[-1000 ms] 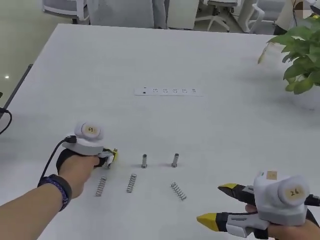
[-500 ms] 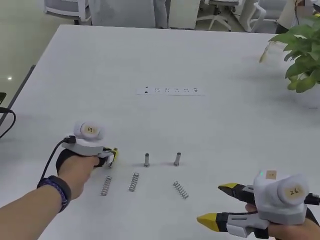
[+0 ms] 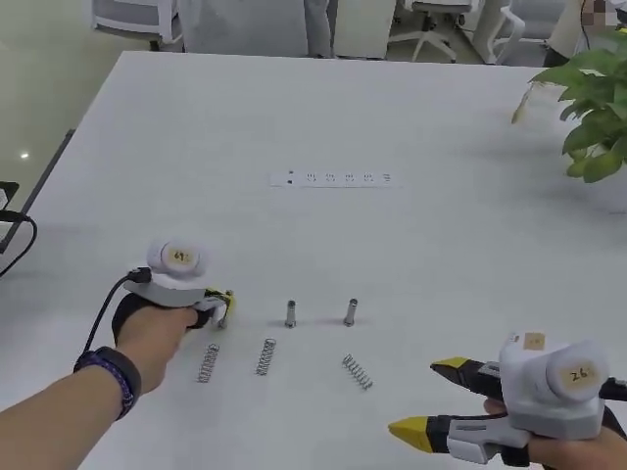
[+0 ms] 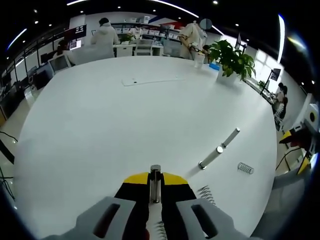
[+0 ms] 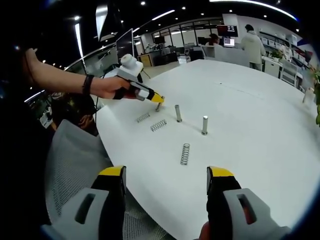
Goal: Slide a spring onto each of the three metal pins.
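Now | left gripper clamped on first pin, apparently standing on table | right gripper jaws wide apart, near table edge | two other pins upright | three springs lying loose just before them
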